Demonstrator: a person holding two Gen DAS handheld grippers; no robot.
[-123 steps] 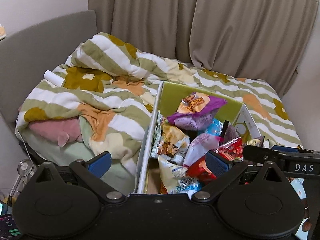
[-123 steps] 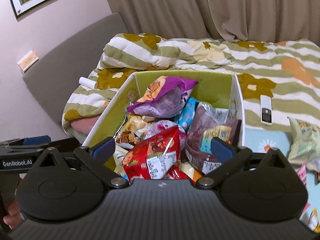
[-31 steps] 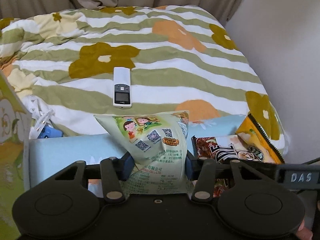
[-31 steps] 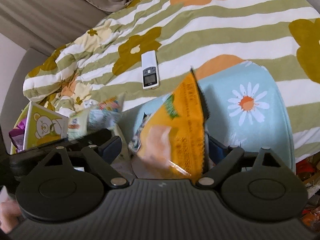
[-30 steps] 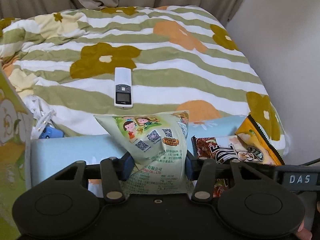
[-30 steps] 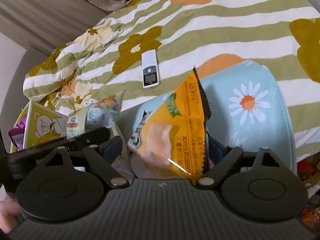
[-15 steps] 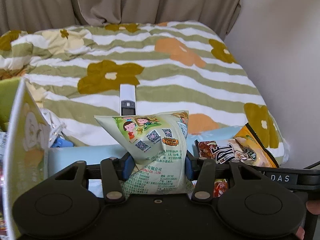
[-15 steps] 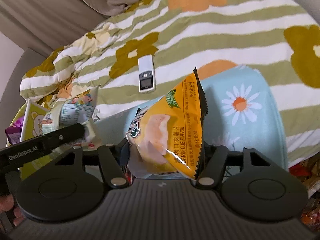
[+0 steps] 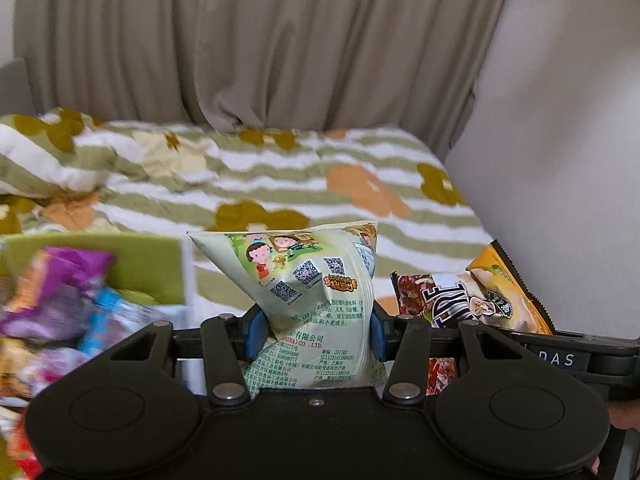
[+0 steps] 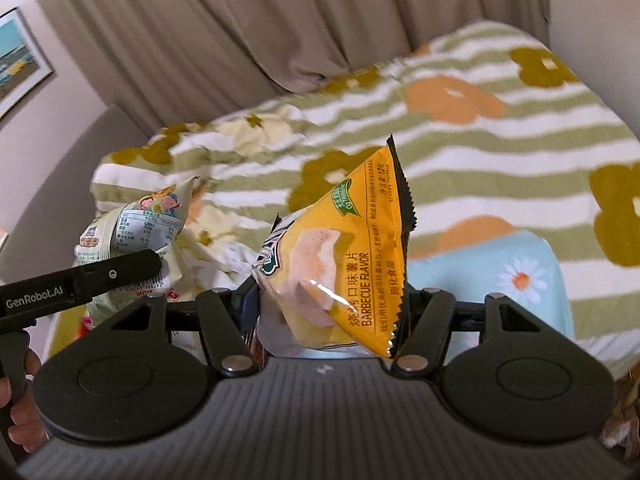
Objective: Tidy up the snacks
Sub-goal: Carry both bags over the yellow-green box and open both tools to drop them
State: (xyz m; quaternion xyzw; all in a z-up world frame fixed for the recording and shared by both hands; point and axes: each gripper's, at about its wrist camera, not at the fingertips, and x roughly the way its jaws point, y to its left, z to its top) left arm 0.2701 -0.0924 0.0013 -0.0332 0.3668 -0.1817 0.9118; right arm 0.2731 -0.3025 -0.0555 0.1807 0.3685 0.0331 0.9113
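My left gripper [image 9: 314, 332] is shut on a pale green snack bag [image 9: 304, 280] with cartoon children printed on it, held up above the bed. The right gripper [image 10: 332, 308] is shut on an orange barbecue chip bag [image 10: 352, 256], also lifted. In the left wrist view the orange bag [image 9: 500, 296] hangs just right of the green one. In the right wrist view the green bag [image 10: 136, 232] hangs at the left. A green snack box [image 9: 136, 264], full of packets such as a purple bag [image 9: 60, 288], lies blurred at lower left.
A striped floral quilt [image 9: 320, 184] covers the bed, with beige curtains [image 9: 280, 40] behind and a white wall [image 9: 560, 120] on the right. A light blue daisy cloth [image 10: 500, 276] lies under the right gripper. A person's hand [image 10: 16, 420] shows at the left edge.
Both grippers have risen with their bags and now look more level. The right jaws closed onto the orange bag. The snack box has come into the left wrist view.
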